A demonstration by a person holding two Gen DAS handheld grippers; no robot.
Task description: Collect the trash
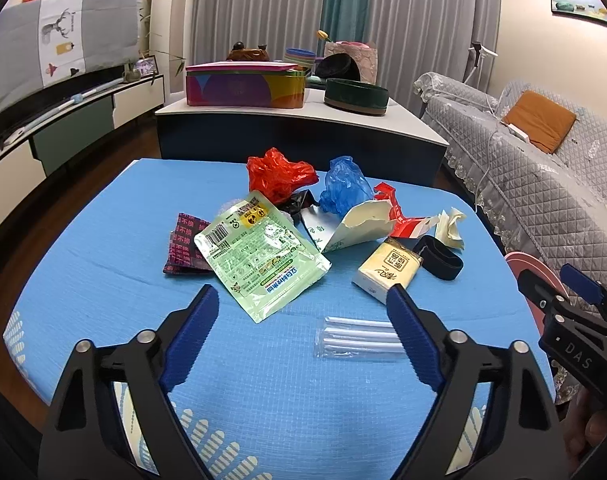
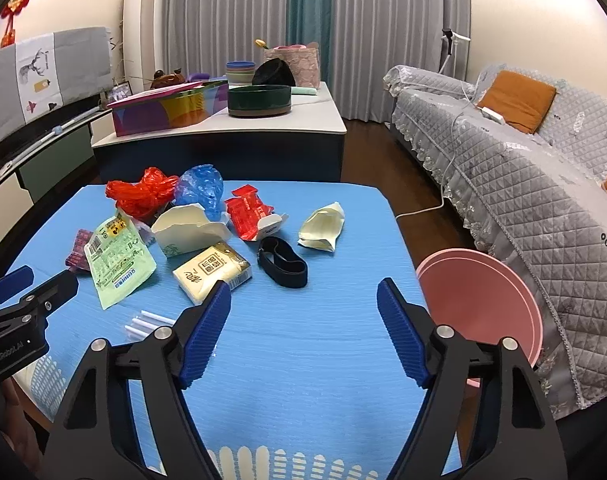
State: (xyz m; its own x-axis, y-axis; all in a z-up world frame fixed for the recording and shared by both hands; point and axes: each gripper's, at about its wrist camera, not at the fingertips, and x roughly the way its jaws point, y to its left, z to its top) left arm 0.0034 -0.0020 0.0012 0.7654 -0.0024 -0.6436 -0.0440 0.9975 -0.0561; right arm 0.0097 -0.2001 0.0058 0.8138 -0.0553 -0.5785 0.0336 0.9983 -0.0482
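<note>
Trash lies scattered on a blue-covered table (image 1: 103, 280): a green wrapper (image 1: 259, 256), a red plastic bag (image 1: 279, 174), a blue plastic bag (image 1: 343, 184), a yellow tissue pack (image 1: 387, 272), a black band (image 1: 439, 258), a torn cream carton (image 2: 187, 228), a red carton (image 2: 249, 210) and clear tubes (image 1: 359, 338). My left gripper (image 1: 303, 300) hovers open over the near part of the table, with the tubes just ahead of its right finger. My right gripper (image 2: 303, 296) is open above bare cloth, nothing between its fingers. A pink bin (image 2: 479, 304) stands at the table's right edge.
Behind the table stands a low cabinet (image 1: 295, 120) with a colourful tin box and a dark round tin. A grey quilted sofa (image 2: 523, 184) runs along the right. A TV stand (image 1: 63, 120) lines the left wall. A crumpled cream paper (image 2: 323, 226) lies far right on the cloth.
</note>
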